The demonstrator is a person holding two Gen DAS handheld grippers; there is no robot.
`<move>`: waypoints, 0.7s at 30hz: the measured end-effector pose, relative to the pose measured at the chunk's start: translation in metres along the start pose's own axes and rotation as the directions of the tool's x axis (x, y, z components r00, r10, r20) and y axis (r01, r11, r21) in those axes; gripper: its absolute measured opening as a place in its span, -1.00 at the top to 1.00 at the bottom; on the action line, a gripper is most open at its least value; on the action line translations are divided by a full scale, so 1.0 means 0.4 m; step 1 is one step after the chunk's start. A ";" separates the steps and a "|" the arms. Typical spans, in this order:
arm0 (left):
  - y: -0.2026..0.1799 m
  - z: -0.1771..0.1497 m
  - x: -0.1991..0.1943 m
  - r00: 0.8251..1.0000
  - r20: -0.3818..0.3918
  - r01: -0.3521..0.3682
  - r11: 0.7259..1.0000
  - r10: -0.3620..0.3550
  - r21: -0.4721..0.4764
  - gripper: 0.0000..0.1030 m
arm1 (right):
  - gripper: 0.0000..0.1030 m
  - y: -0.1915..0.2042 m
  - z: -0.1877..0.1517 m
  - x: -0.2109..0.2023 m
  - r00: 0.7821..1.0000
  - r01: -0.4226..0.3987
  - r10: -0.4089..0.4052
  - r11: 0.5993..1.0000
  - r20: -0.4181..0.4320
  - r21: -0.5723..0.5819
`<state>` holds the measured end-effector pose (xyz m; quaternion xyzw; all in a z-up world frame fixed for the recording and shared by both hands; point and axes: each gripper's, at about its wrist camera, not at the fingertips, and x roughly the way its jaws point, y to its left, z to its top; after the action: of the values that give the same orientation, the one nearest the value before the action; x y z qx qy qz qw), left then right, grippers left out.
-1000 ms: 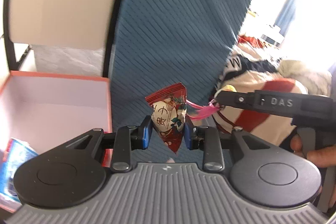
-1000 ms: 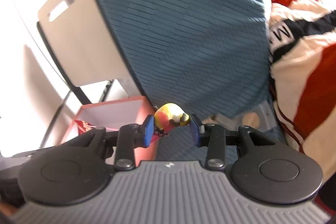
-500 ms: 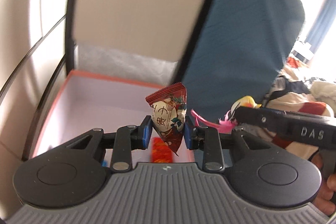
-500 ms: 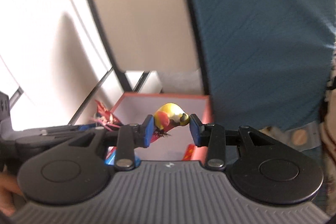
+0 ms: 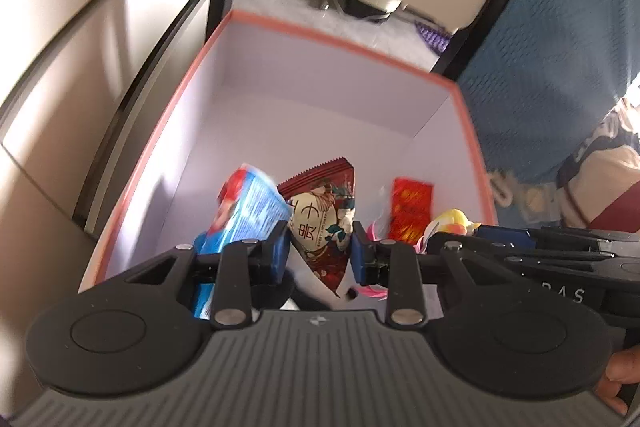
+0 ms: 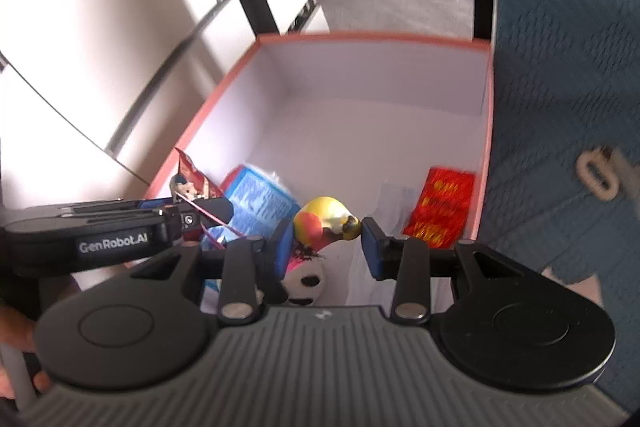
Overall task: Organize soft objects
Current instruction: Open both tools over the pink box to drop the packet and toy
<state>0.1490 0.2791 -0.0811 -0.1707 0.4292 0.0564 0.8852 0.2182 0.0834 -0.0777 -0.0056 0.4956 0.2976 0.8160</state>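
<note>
Swung from the blue bedcover to just above the open red-rimmed box (image 5: 460,87), so both loads now look set for release: left claw (image 5: 319,251) pinched on the dark-red snack packet (image 5: 322,223), right claw (image 6: 326,247) partly closed around the yellow plush toy (image 6: 324,223). Already lying inside: a blue packet (image 6: 260,203), a red-and-gold packet (image 6: 440,207), a black-and-white ball (image 6: 306,285).

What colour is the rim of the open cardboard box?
Orange-red rim, clearest in the left wrist view.
</note>
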 end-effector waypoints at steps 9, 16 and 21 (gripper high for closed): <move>0.028 -0.030 0.022 0.999 -0.038 -0.016 1.000 0.016 -0.018 -0.37 | -0.10 0.023 -0.012 -0.001 1.000 0.014 -0.014 0.999 0.009 -0.031; -0.005 -0.017 -0.049 0.998 0.055 -0.008 1.000 0.008 0.001 -0.37 | -0.11 0.014 -0.009 -0.108 0.990 0.020 -0.015 0.999 0.138 -0.039; -0.060 -0.019 -0.116 0.989 0.145 0.005 1.000 -0.008 0.020 -0.37 | -0.11 -0.003 -0.028 -0.215 0.966 0.037 -0.028 0.999 0.259 -0.031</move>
<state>0.1201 0.2560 -0.0432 -0.1589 0.3636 0.0617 0.9158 0.1814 0.0378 -0.0138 0.0107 0.3796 0.2913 0.8780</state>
